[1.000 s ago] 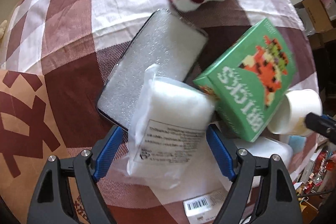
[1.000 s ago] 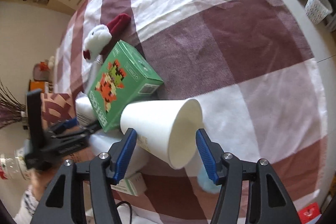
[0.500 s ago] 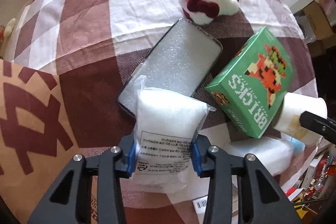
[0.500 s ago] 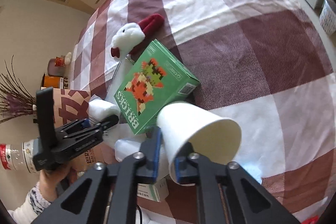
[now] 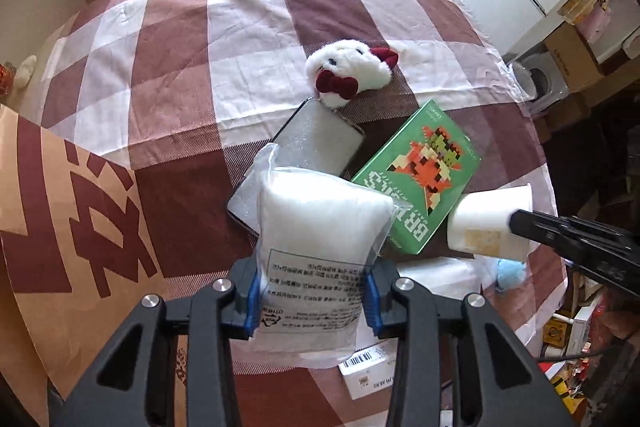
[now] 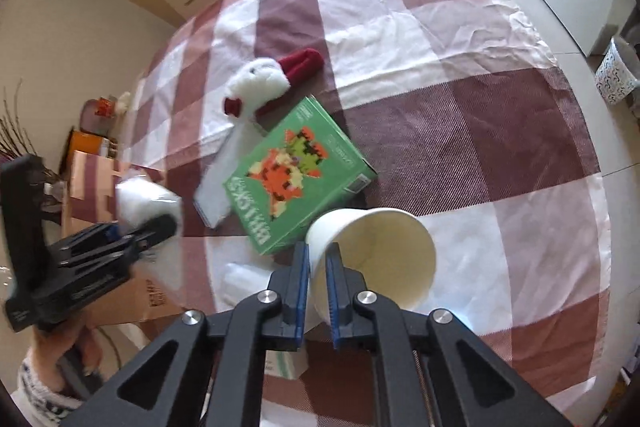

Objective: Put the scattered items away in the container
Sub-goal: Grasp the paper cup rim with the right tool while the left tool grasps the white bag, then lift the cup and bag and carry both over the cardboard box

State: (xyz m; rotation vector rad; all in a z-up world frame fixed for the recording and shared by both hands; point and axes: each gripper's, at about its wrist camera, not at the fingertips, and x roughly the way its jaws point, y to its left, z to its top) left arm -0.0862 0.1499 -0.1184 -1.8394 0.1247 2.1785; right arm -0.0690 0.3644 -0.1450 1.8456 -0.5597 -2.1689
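Left gripper (image 5: 308,297) clamped on a white padded bag (image 5: 320,239), blue pads squeezing its lower sides. Long side of the bag running straight away from the tongs, printed label end nearest them, loose plastic top corner pointing toward the far edge of the table. Held up off the checked cloth (image 5: 248,27).

Right gripper (image 6: 317,281) nearly closed, pinching the wall of a white paper cup (image 6: 380,259) at its rim, one pad inside and one outside. Cup tipped on its side, open mouth facing the camera, bottom pointing away toward the green box (image 6: 296,175).

Green box lying flat on the cloth, long side slanted, just beyond the cup. Behind the green box, a flat silvery pad (image 5: 316,147) with its long side slanted too, one end under the bag. Beyond that pad, a white plush toy (image 5: 348,71) with red bows. Left of the green box, at the table edge, a brown cardboard container (image 5: 68,227) with dark red markings.
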